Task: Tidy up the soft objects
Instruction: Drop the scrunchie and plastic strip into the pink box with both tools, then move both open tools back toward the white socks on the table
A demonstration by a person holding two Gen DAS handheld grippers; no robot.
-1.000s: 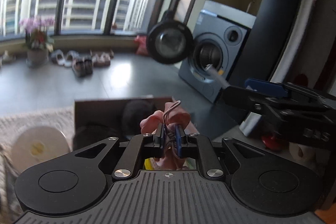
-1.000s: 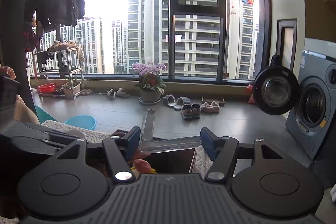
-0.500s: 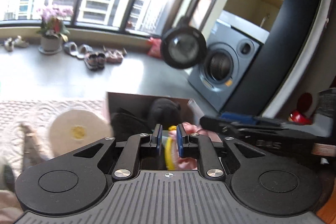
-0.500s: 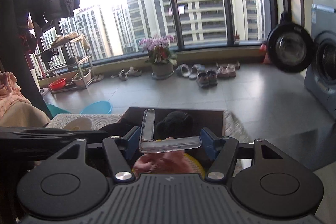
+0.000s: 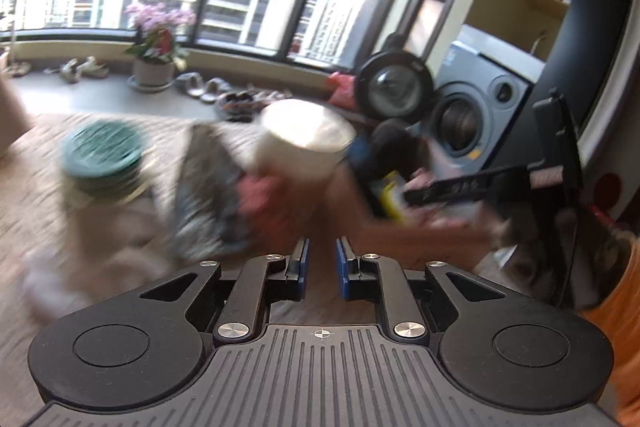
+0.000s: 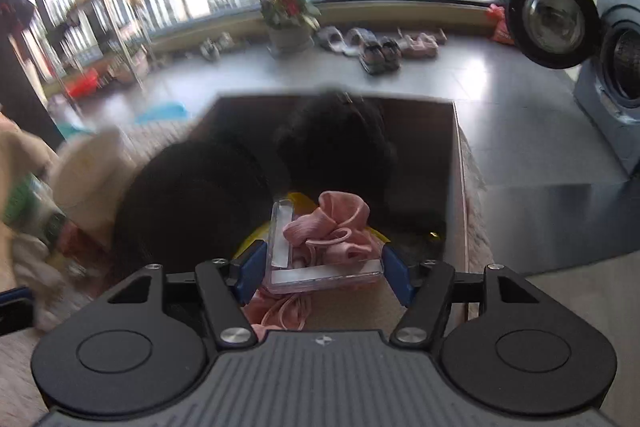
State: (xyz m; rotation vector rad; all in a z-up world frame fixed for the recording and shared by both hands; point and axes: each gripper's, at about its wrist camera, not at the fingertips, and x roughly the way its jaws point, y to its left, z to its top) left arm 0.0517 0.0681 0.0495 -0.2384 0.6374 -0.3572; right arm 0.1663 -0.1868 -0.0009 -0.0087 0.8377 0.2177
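Note:
My right gripper (image 6: 324,259) hangs over an open cardboard box (image 6: 458,187), shut on a clear L-shaped plastic piece (image 6: 320,273). Just below it in the box lies a pink fabric bundle (image 6: 336,227) on something yellow (image 6: 298,199), with two black plush items (image 6: 336,139) behind it. My left gripper (image 5: 320,247) is shut and holds nothing, low over the pale rug to the left of the box. Its view is blurred: a white round cushion (image 5: 304,139), a green round cushion (image 5: 102,159) and a grey cloth (image 5: 208,187) lie ahead. The right gripper's black frame (image 5: 520,179) shows at the right.
A grey washing machine (image 6: 616,75) with its round door (image 6: 552,19) swung open stands to the right. A potted pink flower (image 6: 286,7) and several shoes (image 6: 376,47) line the window wall. A person's orange sleeve (image 5: 616,307) is at the right edge.
The left gripper let go of the pink bundle over the box, then swung left over the rug. The right gripper tilted down over the box, still holding the clear piece.

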